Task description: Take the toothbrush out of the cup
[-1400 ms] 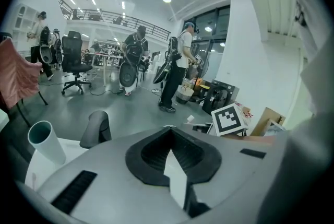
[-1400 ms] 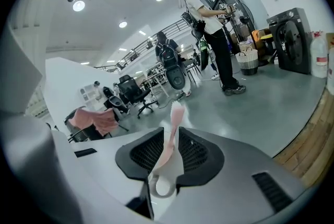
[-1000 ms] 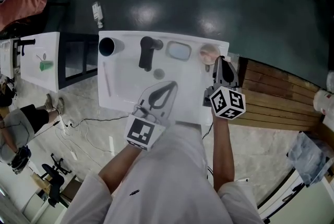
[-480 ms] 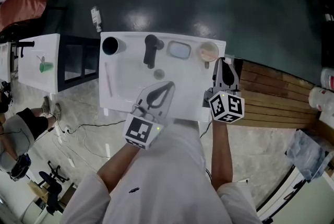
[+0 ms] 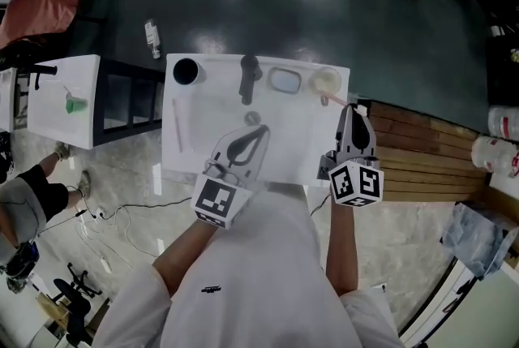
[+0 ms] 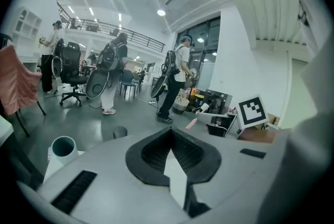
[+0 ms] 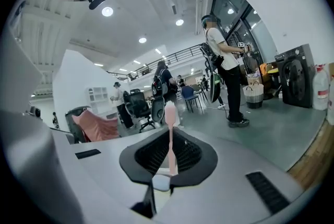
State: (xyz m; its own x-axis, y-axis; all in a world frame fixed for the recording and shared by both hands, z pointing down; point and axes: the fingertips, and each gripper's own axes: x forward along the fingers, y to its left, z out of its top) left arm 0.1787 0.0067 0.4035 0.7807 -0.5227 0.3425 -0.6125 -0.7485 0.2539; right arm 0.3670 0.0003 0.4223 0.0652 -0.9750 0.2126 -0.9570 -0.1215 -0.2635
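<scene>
Our right gripper (image 5: 350, 108) (image 7: 170, 134) is clamped on the thin pink plastic toothbrush (image 5: 332, 100) (image 7: 170, 113). Its head sits at 5 o'clock of the round beige cup (image 5: 316, 79); we can't tell if it's clear. Left gripper (image 5: 263, 131) (image 6: 169, 132) is closed and empty. Risk as we judge it: the thin handle twists in the pinch, or the head clips the rim and tips the cup.

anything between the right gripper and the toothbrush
Nothing visible stands between them: the right hand-held gripper is shut on the pink toothbrush, whose bristle end sticks out past the jaws.
</scene>
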